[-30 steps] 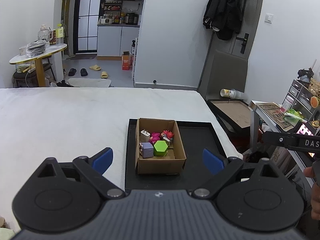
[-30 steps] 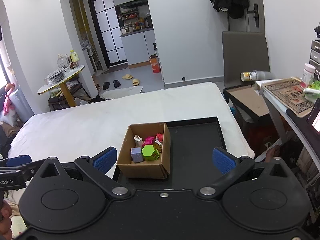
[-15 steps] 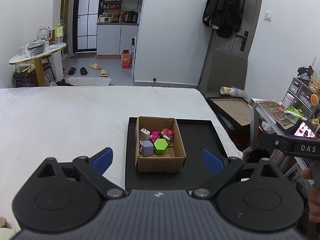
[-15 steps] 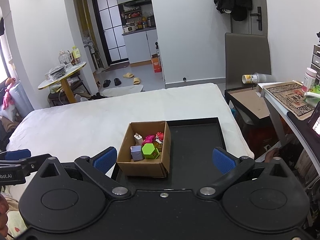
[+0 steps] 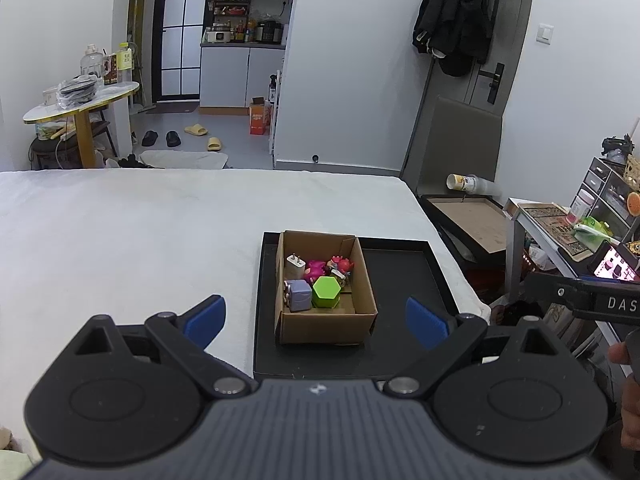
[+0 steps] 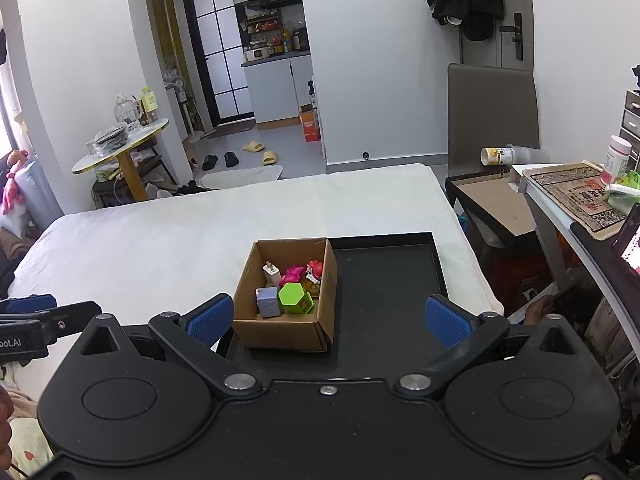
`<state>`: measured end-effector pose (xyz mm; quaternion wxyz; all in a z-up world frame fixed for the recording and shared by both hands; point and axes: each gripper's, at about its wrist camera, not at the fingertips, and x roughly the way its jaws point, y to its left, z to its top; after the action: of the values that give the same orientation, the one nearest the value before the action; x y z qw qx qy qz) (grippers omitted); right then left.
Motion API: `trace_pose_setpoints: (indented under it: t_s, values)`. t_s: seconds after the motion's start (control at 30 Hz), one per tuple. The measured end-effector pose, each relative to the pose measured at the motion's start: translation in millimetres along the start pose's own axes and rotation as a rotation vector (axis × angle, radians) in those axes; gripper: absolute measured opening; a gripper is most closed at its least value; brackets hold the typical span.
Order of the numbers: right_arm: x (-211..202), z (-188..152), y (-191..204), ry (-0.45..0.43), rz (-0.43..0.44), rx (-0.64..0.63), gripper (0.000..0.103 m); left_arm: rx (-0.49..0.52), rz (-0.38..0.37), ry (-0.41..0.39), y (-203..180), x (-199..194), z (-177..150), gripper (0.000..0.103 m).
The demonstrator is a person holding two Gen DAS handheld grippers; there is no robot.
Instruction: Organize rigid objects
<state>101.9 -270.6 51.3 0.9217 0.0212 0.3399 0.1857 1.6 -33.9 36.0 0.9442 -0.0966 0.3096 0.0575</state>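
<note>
An open cardboard box (image 5: 325, 326) (image 6: 280, 328) stands on the left part of a black tray (image 5: 404, 280) (image 6: 384, 280) on a white bed. Inside lie a green hexagonal block (image 5: 326, 291) (image 6: 293, 298), a lilac cube (image 5: 299, 295) (image 6: 268, 301), a white plug (image 5: 295, 264) (image 6: 272, 273), a pink toy (image 5: 314, 268) (image 6: 294, 272) and a red toy (image 5: 341, 264) (image 6: 315, 268). My left gripper (image 5: 314, 322) is open and empty, held back from the box. My right gripper (image 6: 329, 318) is open and empty, also short of the box.
The white bed (image 5: 140, 232) spreads left and behind the tray. A dark side table (image 5: 468, 216) and a cluttered desk (image 6: 576, 200) stand on the right. The right half of the tray holds nothing. The other gripper's arm shows at the right edge of the left wrist view (image 5: 592, 300).
Both views have shifted slightly; the box sits a little lower and nearer in the right wrist view. Both grippers stay open and empty.
</note>
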Motion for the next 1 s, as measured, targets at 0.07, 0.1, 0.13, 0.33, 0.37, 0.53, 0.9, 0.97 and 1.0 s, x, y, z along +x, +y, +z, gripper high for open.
trace_pose_setpoints:
  t_s: [0.07,0.1,0.13,0.33,0.37,0.53,0.9,0.97,1.0]
  values:
    - [0,-1,-1,0.000,0.001,0.005,0.103,0.000,-0.001,0.001,1,-1,0,0.096]
    - [-1,0,-1,-0.002,0.002,0.006,0.103,0.002,-0.003,0.001,1,-1,0,0.096]
    - [-1,0,-1,-0.002,0.002,0.005,0.103,0.005,-0.004,0.000,1,-1,-1,0.096]
    - [-2,-1,2,-0.003,-0.004,-0.008,0.103,0.009,-0.001,0.000,-1,-2,0,0.096]
    - [-2,-1,2,-0.003,-0.002,-0.007,0.103,0.008,-0.001,0.000,-1,-2,0,0.096]
    - [-3,-1,3,-0.001,-0.006,-0.012,0.103,-0.006,-0.007,0.005,1,-2,1,0.096]
    - [-12,7,10,-0.016,-0.013,-0.035,0.103,-0.023,0.011,0.007,6,-3,6,0.096]
    - [-14,9,10,-0.023,-0.010,-0.029,0.103,-0.027,0.015,0.006,8,-3,7,0.096]
    - [-14,9,10,-0.023,-0.012,-0.028,0.103,-0.028,0.015,0.008,8,-3,7,0.096]
